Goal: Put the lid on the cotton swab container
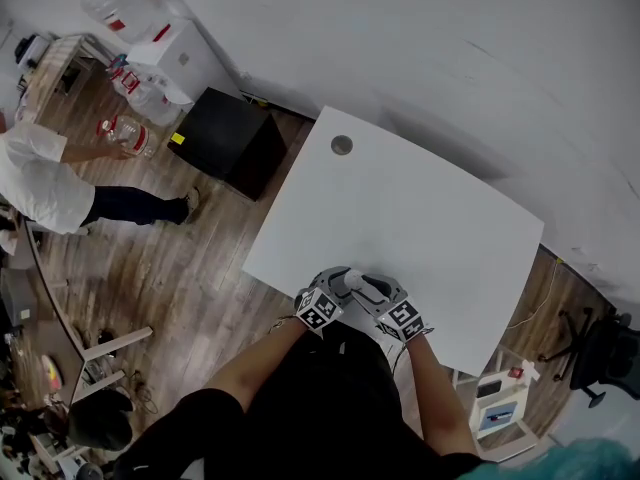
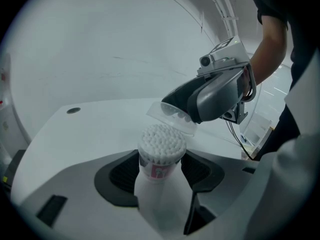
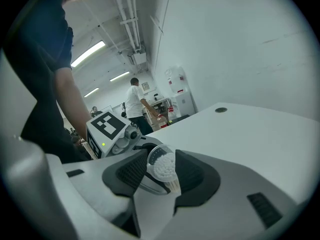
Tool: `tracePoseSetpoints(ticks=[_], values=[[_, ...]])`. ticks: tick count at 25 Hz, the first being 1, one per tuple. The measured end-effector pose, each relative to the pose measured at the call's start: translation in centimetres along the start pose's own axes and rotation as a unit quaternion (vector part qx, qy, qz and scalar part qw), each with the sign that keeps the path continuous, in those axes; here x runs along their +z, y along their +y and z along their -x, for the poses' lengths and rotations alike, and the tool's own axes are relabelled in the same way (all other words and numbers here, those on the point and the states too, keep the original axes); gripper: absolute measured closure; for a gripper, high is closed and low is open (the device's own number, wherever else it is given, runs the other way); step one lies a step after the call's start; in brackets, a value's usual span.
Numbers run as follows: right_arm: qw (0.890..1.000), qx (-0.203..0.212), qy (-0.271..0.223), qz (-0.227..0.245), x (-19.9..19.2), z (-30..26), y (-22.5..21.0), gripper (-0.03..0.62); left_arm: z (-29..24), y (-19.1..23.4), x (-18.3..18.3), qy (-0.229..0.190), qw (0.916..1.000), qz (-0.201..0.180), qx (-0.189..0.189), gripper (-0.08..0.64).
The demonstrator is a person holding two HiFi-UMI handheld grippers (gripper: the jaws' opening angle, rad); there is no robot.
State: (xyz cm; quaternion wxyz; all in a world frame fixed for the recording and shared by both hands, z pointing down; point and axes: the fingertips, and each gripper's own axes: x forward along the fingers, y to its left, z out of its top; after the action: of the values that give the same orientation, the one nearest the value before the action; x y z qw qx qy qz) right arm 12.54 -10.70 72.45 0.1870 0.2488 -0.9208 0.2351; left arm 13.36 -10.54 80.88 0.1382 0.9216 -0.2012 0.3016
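Two grippers are engaged, and the step in hand is judged to be lining the lid up over the container, just short of seating it. The container [image 2: 159, 156] is clamped upright between the jaws of the left gripper [image 2: 160, 170], its mouth packed with swabs [image 2: 161, 143]. It is held over the near edge of the table [image 1: 400, 208]. The clear lid [image 2: 172, 119] is pinched between the jaws of the right gripper [image 2: 179, 110]. It is carried tilted, open side toward the swabs, just above and beyond the container's top. Whether its rim touches the swabs cannot be told.

In the right gripper view the swab heads are seen through the lid, so the two are taken to be nearly in line. The lid is not yet on. For the next move, the lid is to be levelled, centred over the mouth and pressed straight down, with the container held steady. A tilted push is likely to catch on the swabs, so squaring is called for first.
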Motion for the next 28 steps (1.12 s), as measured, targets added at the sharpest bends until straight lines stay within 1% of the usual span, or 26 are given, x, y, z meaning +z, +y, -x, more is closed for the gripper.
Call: tracePoseSetpoints(ticks=[2,5,9,12,20,22,26,28], values=[[1.000,0.000,0.004,-0.003,-0.1,-0.3,0.0,0.399,0.0,0.1,0.0,0.000,1.0000,0.001,-0.003,0.293],[1.000,-0.008,0.012,-0.004,-0.3,-0.7,-0.3,0.431,0.1,0.0,0.0,-0.003,1.0000,0.002,-0.006,0.293],[0.999,-0.019,0.035,0.011,-0.6,-1.4,-0.3,0.439,0.0,-0.1,-0.2,-0.001,1.0000,0.002,-0.006,0.293],[0.999,-0.025,0.039,0.012,-0.5,-1.9,-0.4,0.471,0.1,0.0,-0.3,-0.001,1.0000,0.004,-0.005,0.293],[0.997,-0.042,0.055,0.030,-0.8,-2.0,-0.5,0.488,-0.2,-0.3,-0.3,-0.004,0.9999,0.008,-0.008,0.293],[0.996,-0.051,0.063,0.040,-1.0,-2.2,-0.6,0.494,-0.1,-0.2,-0.3,-0.004,0.9999,0.010,-0.006,0.293],[0.991,-0.069,0.083,0.084,-1.0,-2.3,-0.4,0.506,-0.1,-0.4,-0.2,-0.005,0.9999,0.013,-0.001,0.293],[0.989,-0.075,0.088,0.090,-1.0,-2.2,-0.4,0.508,-0.1,-0.5,-0.2,-0.006,0.9999,0.012,0.001,0.293]])
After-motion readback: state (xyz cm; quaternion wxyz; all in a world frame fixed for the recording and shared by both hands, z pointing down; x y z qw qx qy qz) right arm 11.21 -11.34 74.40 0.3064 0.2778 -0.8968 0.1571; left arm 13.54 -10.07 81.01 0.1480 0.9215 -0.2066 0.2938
